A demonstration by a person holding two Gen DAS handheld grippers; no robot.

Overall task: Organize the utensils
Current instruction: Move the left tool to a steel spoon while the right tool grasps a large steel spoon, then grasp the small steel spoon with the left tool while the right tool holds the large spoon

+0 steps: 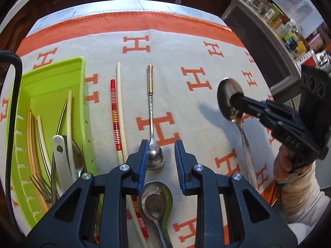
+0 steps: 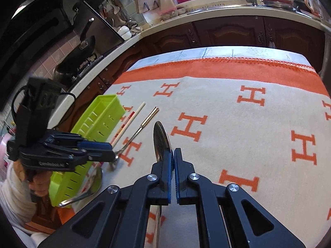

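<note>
My left gripper (image 1: 161, 150) points down at the table, open, its blue pads apart. The bowl of a long thin spoon (image 1: 151, 107) lies on the cloth between them, close to the left pad. To its left lie a red striped chopstick (image 1: 114, 115) and a cream chopstick (image 1: 120, 103). A green tray (image 1: 51, 78) at far left holds forks, chopsticks and a spoon. Another metal spoon (image 1: 155, 202) lies under the left gripper. My right gripper (image 2: 173, 155) is shut on the rim of a large spoon (image 2: 160, 138), whose handle hangs toward the camera.
A cream blanket with orange H marks (image 2: 248, 124) covers the table, and its orange border runs along the far edge. Dark cabinets and a counter with a wok (image 2: 82, 47) stand beyond. A shelf of jars (image 1: 289, 26) is at right. Hands in white sleeves (image 1: 300, 186) hold both grippers.
</note>
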